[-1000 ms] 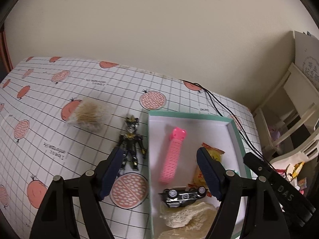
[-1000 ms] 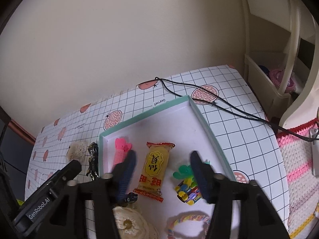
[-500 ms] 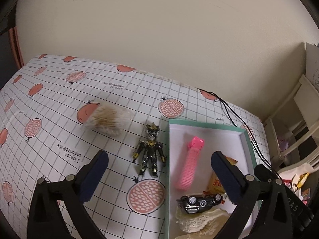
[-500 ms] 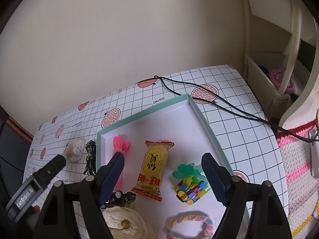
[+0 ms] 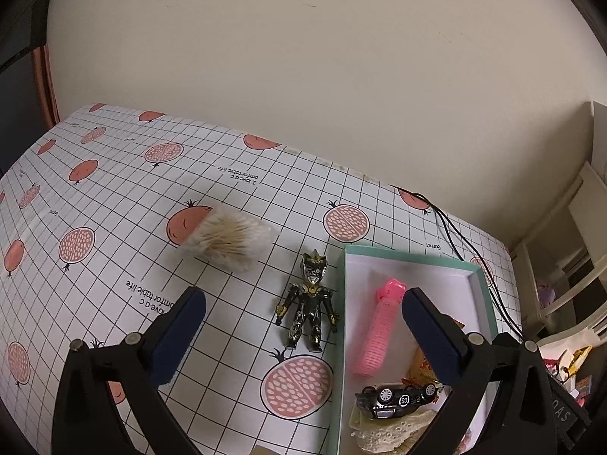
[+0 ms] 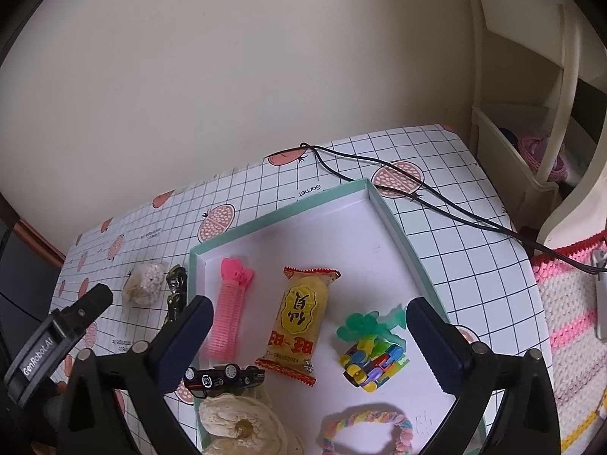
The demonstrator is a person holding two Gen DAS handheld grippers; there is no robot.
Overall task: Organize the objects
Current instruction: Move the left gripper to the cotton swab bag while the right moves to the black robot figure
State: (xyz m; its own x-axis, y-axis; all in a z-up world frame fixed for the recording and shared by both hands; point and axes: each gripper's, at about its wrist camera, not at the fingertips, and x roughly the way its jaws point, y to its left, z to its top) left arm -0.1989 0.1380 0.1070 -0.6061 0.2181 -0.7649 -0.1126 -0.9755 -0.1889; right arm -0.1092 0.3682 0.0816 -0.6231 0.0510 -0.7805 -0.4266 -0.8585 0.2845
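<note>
My left gripper [image 5: 302,297] is open and held above the table. A black and gold action figure [image 5: 309,307] lies on the cloth between its fingers, just left of the mint-rimmed tray [image 5: 409,256]. A bag of cotton swabs [image 5: 227,240] lies further left. My right gripper [image 6: 308,305] is open above the tray [image 6: 398,227], over a yellow snack packet [image 6: 299,318]. Also in the tray are a pink roller [image 6: 229,311], a black toy car [image 6: 224,375] on its roof, colourful blocks [image 6: 373,356], a braided bracelet [image 6: 364,422] and a lace piece [image 6: 242,428].
The table wears a grid cloth with pomegranate prints [image 5: 114,197]. Black cables [image 6: 417,197] run across its far right corner. A cream shelf unit [image 6: 531,151] and a pink knitted cloth [image 6: 569,322] stand to the right. A wall bounds the table's far side.
Both grippers have opened wider. The left one has swung left and drawn back, so the figure now lies midway between its fingers.
</note>
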